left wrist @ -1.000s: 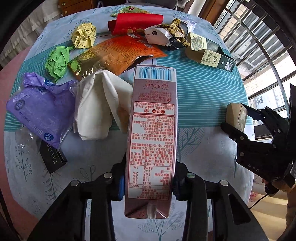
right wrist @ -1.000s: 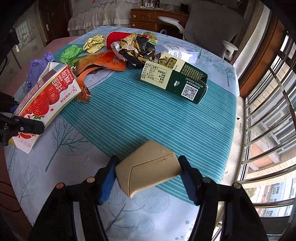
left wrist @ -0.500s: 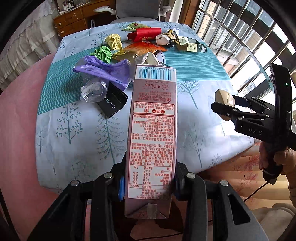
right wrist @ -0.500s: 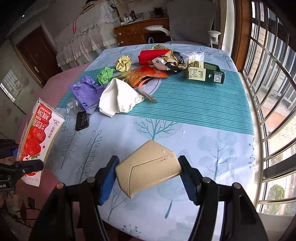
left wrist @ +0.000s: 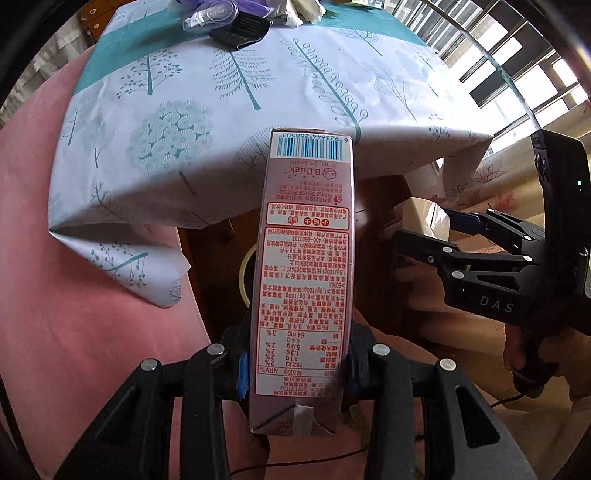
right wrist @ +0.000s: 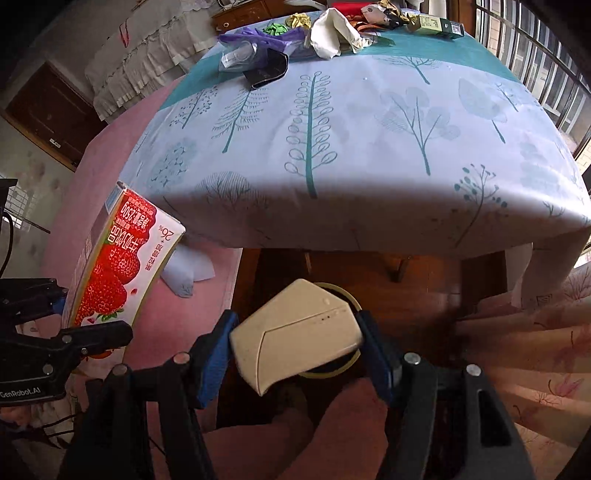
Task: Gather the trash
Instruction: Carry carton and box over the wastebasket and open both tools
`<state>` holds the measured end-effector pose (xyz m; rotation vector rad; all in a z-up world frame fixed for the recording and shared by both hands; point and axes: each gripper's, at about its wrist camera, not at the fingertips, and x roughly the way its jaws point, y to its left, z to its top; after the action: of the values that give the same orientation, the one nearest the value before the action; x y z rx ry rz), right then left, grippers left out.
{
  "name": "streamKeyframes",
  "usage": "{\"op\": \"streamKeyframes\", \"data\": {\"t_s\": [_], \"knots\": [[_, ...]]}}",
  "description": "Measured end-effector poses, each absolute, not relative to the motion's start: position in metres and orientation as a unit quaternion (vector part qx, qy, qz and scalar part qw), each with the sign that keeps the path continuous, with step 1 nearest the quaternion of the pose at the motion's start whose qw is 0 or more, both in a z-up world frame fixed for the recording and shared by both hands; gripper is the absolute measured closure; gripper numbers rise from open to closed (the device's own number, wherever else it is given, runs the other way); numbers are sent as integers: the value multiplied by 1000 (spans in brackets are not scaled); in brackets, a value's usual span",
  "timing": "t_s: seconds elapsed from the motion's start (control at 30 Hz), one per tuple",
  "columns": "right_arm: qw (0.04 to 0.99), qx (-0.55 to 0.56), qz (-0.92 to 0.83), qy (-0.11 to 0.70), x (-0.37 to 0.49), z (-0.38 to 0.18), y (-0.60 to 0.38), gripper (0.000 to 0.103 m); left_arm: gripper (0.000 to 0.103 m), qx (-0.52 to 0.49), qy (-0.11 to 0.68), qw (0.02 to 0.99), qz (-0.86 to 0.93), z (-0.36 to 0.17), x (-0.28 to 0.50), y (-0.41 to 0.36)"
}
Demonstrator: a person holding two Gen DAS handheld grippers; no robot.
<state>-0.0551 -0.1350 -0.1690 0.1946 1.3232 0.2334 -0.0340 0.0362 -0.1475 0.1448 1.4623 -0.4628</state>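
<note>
My left gripper (left wrist: 295, 365) is shut on a tall pink strawberry milk carton (left wrist: 303, 277), barcode end pointing away; the same carton (right wrist: 122, 269) shows its strawberry face at the left of the right wrist view. My right gripper (right wrist: 295, 339) is shut on a folded beige paper cup (right wrist: 295, 332), seen again (left wrist: 424, 218) at the right of the left wrist view. Both grippers hang off the near edge of the table (right wrist: 369, 140), over a round yellow-rimmed bin (right wrist: 347, 295) on the dark floor; its rim (left wrist: 245, 273) peeks out beside the carton.
More trash lies at the table's far end: a white bag (right wrist: 332, 33), purple plastic (right wrist: 266, 37), a black pouch (right wrist: 267, 70), a clear cup (left wrist: 218, 13), a green box (right wrist: 439, 26). Pink fabric (left wrist: 92, 314) lies left, a window grille (left wrist: 517, 59) right.
Both grippers drew back from over the table with their loads to beyond its near edge. The trash pile now sits far off, and the bin under the table has come into view.
</note>
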Motion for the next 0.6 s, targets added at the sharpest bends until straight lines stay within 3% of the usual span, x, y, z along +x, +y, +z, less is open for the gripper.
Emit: {"op": "streamKeyframes", "data": {"t_s": [0.37,0.53,0.57,0.6], "knots": [[712,102,46,693,-67,-385,-127,38,67,47,732,666,-132,-375,-56,28],[700,142,43,699,-64,-467,-126,37,65,41,733,669,-118,-448,-50,32],[696,156,45,700,-66,-481,-126,37,64,41,730,673,-115,-456,-48,33],[689,171,47,703,-65,-492,-126,37,57,39,726,677,-112,-462,-44,35]]}}
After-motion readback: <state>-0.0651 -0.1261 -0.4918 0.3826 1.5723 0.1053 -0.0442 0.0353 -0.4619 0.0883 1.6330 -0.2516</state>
